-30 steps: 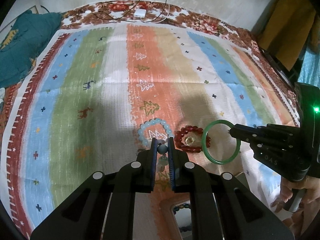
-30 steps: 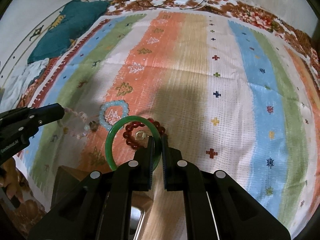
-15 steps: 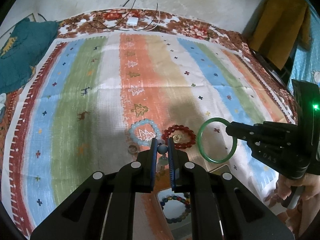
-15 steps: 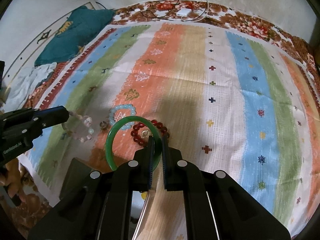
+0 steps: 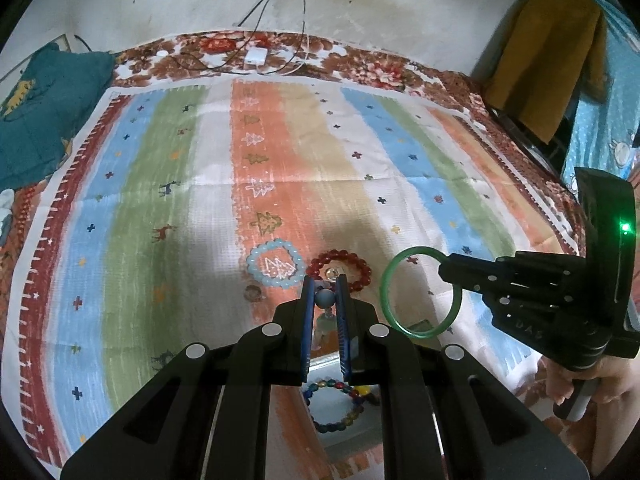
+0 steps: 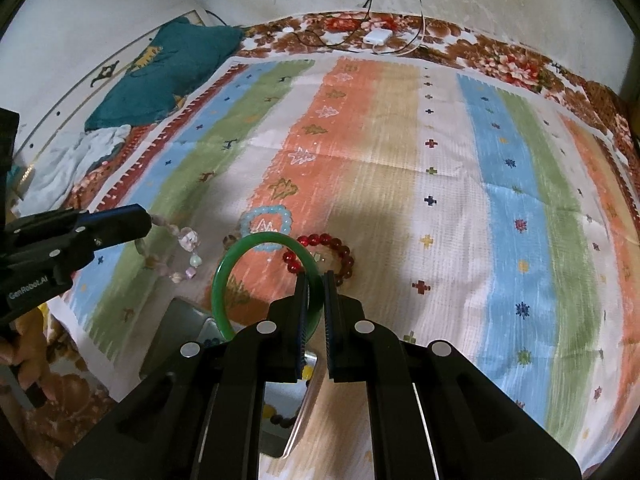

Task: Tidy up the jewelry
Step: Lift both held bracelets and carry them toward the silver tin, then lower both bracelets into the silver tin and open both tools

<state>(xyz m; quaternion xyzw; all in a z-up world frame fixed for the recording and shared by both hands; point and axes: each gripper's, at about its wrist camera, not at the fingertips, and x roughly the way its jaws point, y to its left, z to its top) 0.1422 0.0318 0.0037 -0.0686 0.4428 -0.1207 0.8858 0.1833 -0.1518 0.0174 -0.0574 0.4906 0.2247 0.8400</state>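
Both bracelets (image 6: 182, 254) lifted higher, clear

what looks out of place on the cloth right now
One loose bead lies by itself on the striped cloth, just beside the pale blue bracelet and belonging to no strand. The red bracelet lies flat and whole.

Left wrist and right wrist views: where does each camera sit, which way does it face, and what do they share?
Left wrist: on the left gripper, facing down along its fingers at the striped cloth; jaws pinch a pale beaded bracelet; the right gripper and a hand show.
Right wrist: on the right gripper, facing down; jaws pinch a green bangle; the left gripper shows.
Shared: light-blue bead bracelet, red bead bracelet, metal tray.
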